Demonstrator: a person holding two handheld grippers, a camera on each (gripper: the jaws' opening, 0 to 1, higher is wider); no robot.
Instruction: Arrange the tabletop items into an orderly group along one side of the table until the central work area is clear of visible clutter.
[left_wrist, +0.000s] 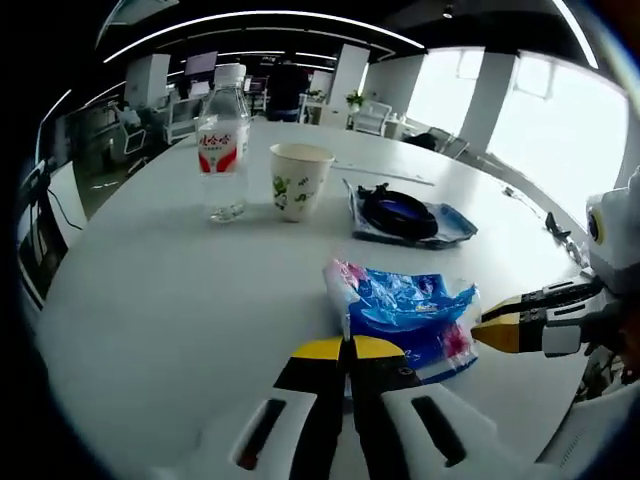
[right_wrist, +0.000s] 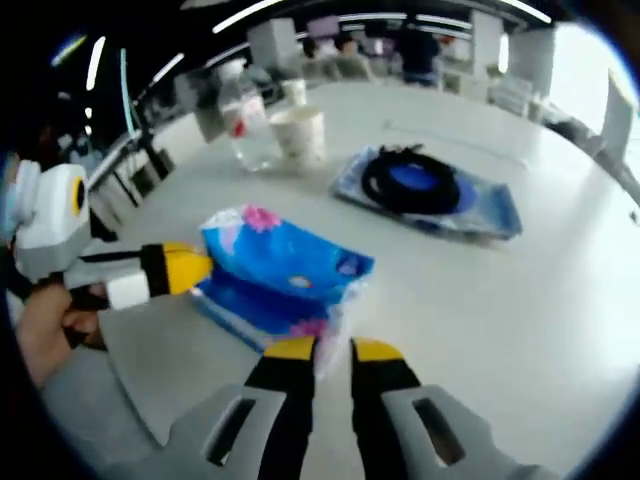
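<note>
White table (left_wrist: 150, 300) | tissue pack (left_wrist: 410, 315) between both grippers | left gripper (left_wrist: 347, 347) clenched | right gripper (right_wrist: 328, 349) pinching pack corner

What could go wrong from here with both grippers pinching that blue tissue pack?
1. The left gripper and right gripper each pinch a different edge of the soft tissue pack; pulling apart might tear or crumple its wrapper.
2. Sliding the pack toward the paper cup and water bottle could knock them over, since both stand upright close together.
3. The black cable lies loosely on its blue pouch and could slip off if nudged.
</note>
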